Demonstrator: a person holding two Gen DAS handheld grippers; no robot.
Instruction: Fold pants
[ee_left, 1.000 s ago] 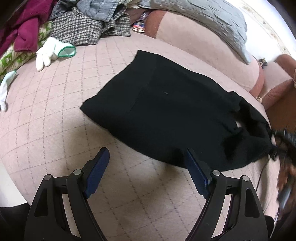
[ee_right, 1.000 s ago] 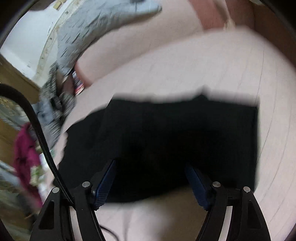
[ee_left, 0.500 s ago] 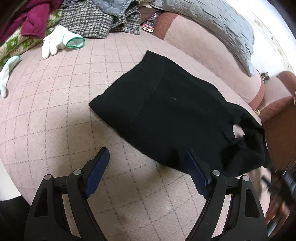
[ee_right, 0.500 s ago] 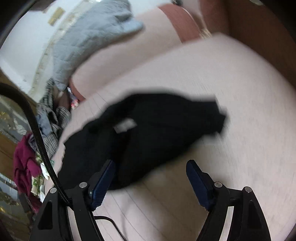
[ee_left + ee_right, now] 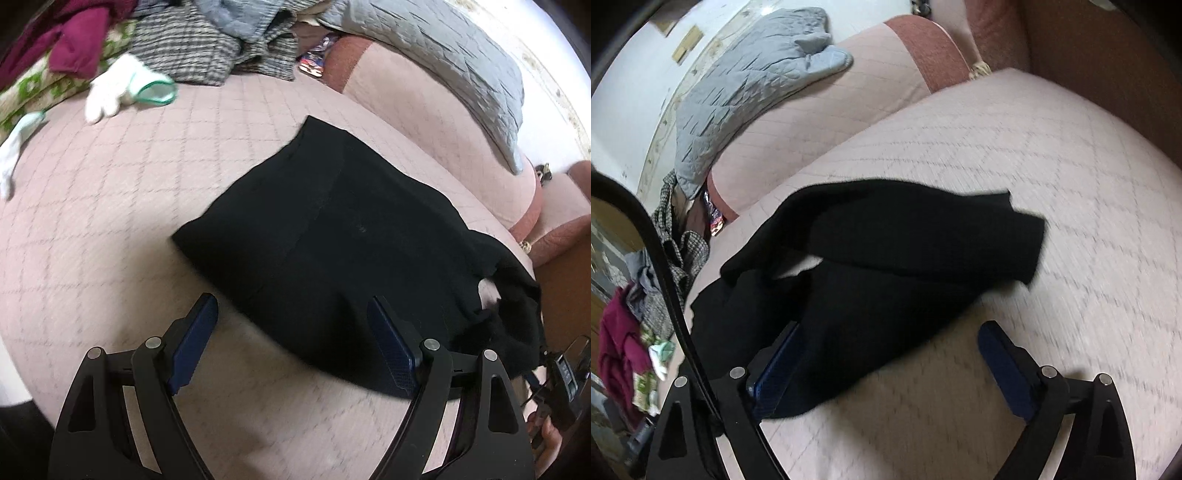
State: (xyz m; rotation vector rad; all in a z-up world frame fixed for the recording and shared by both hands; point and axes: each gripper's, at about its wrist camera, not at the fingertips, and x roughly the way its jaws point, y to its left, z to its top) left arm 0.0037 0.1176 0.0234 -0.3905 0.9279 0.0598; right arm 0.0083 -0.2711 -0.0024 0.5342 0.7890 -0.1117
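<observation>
Black fabric pants are lying part-folded on a quilted pink bed; the left gripper is hovering wide and empty, while the right gripper is opening, apparently gripping nothing.

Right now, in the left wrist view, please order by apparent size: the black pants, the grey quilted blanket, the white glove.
1. black pants, the largest by far.
2. grey quilted blanket, though it lies farther away and runs out of frame, so its true rank is unsure.
3. white glove, clearly smallest.
</observation>
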